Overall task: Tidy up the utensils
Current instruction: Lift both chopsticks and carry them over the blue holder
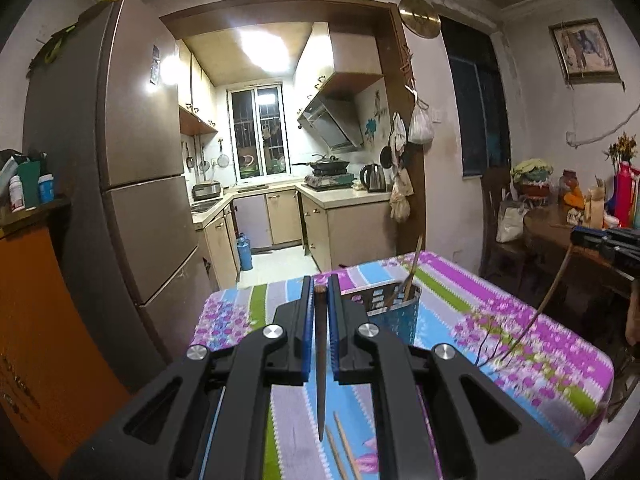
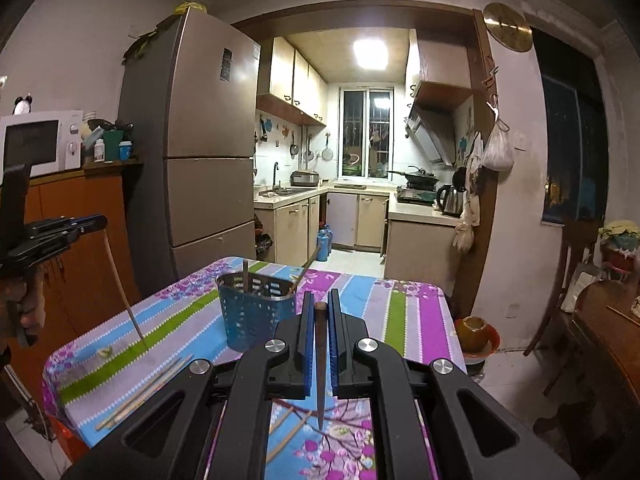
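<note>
Chopsticks: left gripper [image 1: 319, 292] and right gripper [image 2: 319, 307] each clamp one dark chopstick [image 1: 320, 360], tip hanging down. Lower each tip-first into the holder [image 2: 256, 308] at eleven o'clock.

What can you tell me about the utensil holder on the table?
The utensil holder is a blue, perforated metal-looking cup with slotted upper walls, standing upright on the striped floral tablecloth. Two thin sticks, apparently chopsticks, already lean inside it, poking above the rim. Neither gripper touches it.
</note>
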Demonstrator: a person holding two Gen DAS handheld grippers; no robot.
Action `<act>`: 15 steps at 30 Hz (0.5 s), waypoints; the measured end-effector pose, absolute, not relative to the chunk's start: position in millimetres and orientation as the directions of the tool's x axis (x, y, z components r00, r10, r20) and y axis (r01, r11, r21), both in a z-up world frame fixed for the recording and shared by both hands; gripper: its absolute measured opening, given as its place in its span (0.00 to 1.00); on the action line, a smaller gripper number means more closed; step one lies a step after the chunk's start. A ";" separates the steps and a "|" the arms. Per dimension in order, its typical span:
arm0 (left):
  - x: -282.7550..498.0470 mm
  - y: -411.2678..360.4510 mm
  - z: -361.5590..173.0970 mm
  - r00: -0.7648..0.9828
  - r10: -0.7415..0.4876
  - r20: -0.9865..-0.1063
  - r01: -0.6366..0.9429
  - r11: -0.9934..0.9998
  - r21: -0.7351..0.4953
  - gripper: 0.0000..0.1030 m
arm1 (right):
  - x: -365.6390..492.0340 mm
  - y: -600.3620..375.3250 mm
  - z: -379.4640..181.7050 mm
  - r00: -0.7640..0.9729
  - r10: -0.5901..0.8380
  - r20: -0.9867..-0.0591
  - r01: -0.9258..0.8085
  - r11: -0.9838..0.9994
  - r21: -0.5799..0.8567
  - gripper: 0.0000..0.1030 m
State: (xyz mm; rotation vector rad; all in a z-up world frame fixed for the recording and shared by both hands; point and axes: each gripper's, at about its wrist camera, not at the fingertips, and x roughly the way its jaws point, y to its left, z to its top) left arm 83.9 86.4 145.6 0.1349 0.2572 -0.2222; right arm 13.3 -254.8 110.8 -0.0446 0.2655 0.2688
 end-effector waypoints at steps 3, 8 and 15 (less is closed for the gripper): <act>98.0 82.2 161.7 0.939 -0.212 -0.270 0.240 0.968 0.075 0.05 | 30.8 -249.1 135.5 0.925 0.272 -0.266 -0.283 0.959 -0.005 0.07; 121.0 75.7 189.3 0.936 -0.230 -0.267 0.248 0.968 0.035 0.05 | 49.3 -237.5 178.8 0.928 0.287 -0.239 -0.300 0.954 -0.020 0.07; 150.8 62.0 227.4 0.946 -0.236 -0.222 0.244 0.970 0.009 0.05 | 85.8 -217.9 237.1 0.932 0.306 -0.197 -0.317 0.948 -0.026 0.07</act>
